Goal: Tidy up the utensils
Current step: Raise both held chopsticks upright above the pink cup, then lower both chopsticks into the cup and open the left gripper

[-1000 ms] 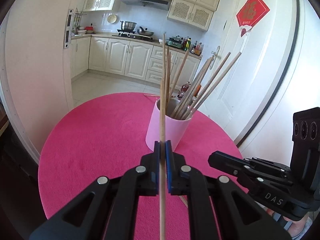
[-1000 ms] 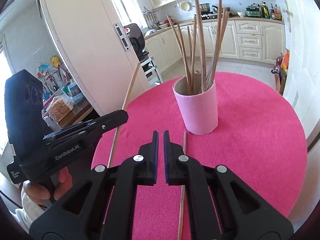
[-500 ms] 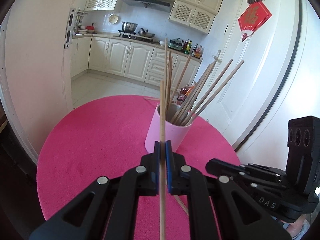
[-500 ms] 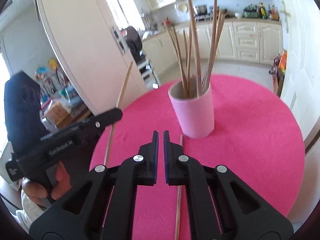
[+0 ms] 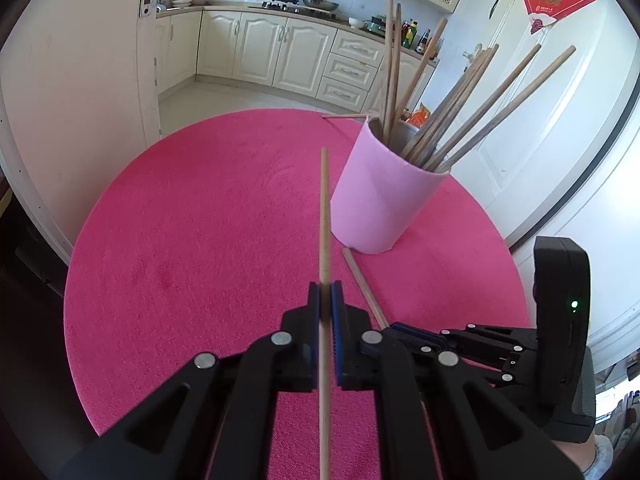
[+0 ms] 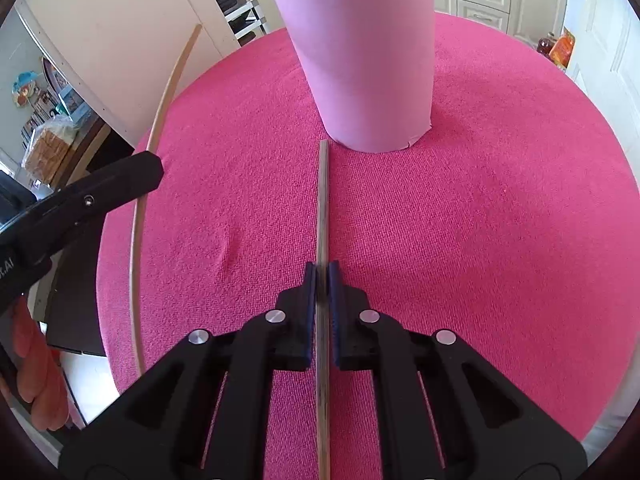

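A pink cup [image 5: 380, 196] [image 6: 368, 72] full of several wooden chopsticks stands on the round pink table [image 5: 200, 240]. My left gripper [image 5: 325, 292] is shut on one pale chopstick [image 5: 325, 220], held above the table left of the cup. In the right wrist view this gripper [image 6: 152, 168] and its chopstick [image 6: 160, 112] sit at the left. A darker chopstick [image 5: 362, 280] [image 6: 323, 200] lies on the cloth, one end near the cup's foot. My right gripper [image 6: 322, 276] [image 5: 394, 326] is shut and low over it, tips in line with it. Whether the tips touch it is unclear.
One more chopstick [image 5: 346, 116] lies at the table's far edge behind the cup. A white door [image 5: 560, 160] stands close on the right and a white panel [image 5: 80, 100] on the left. A person's hand [image 6: 36, 380] holds the left gripper. Kitchen cabinets lie beyond.
Both grippers tipped down and sank toward the table. The right one dropped onto the line of the lying chopstick, closer to the cup. The left one still holds its chopstick.
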The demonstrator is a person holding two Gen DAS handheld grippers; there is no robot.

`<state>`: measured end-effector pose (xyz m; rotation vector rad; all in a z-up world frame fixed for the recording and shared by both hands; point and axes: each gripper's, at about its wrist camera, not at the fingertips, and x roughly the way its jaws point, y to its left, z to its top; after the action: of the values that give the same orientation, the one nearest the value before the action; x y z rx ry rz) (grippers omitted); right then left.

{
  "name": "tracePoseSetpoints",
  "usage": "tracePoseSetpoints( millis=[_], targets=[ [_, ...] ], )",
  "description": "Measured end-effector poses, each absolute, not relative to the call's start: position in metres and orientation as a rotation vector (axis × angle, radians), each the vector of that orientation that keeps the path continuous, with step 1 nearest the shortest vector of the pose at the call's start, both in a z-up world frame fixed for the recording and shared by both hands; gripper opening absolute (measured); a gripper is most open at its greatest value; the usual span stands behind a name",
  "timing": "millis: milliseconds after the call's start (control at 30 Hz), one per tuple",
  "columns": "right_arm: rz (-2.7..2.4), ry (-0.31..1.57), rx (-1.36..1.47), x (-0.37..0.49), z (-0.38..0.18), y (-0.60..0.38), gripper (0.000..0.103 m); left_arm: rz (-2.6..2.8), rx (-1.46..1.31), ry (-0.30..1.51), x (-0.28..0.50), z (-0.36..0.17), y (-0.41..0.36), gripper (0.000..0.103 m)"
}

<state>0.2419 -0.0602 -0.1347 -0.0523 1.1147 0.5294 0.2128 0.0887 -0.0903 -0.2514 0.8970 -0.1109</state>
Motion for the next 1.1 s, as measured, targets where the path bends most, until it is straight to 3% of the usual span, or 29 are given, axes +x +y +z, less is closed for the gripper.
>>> tracePoseSetpoints(
  millis=[300, 667, 900, 1100],
  targets=[
    [0.616, 0.925, 0.029, 0.220, -0.102, -0.072, 0.006, -0.147, -0.258, 0.842, 0.209, -0.082, 0.084, 0.006],
    [0.611, 0.363, 0.165, 0.193, -0.008, -0.112, 0.006, -0.217, -0.264, 0.518, 0.204, -0.019, 0.074, 0.006],
    [0.545, 0.047, 0.209, 0.190, 0.021, -0.127, 0.006, -0.205, -0.262, 0.292, 0.222, 0.016, 0.068, 0.006],
    [0.501, -0.095, 0.258, 0.209, 0.026, -0.133, 0.006, -0.196, -0.285, 0.135, 0.243, 0.034, 0.060, 0.006]
  ],
)
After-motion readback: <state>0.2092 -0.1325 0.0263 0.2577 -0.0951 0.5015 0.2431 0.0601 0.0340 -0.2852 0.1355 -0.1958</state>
